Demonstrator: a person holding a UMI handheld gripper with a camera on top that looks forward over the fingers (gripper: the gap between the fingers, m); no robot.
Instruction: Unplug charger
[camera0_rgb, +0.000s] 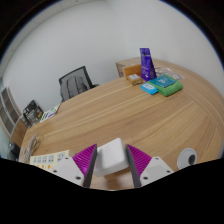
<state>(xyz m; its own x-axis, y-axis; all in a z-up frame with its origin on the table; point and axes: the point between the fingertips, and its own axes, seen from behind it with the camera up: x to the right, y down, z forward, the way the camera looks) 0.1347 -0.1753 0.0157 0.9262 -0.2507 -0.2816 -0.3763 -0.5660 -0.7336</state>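
The gripper (112, 165) pinches a white charger (109, 153) between its pads, near above the wooden table (110, 110). Judged step: charger gripped. No socket is visible; next, pull it straight free.

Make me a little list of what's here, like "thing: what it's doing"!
hand-held gripper: fingers around the white charger, pads at both sides
white charger: between the fingers, over the table
wooden table: round, light brown
boxes: at the table's far edge, with a purple one standing up
office chair: black, behind the table
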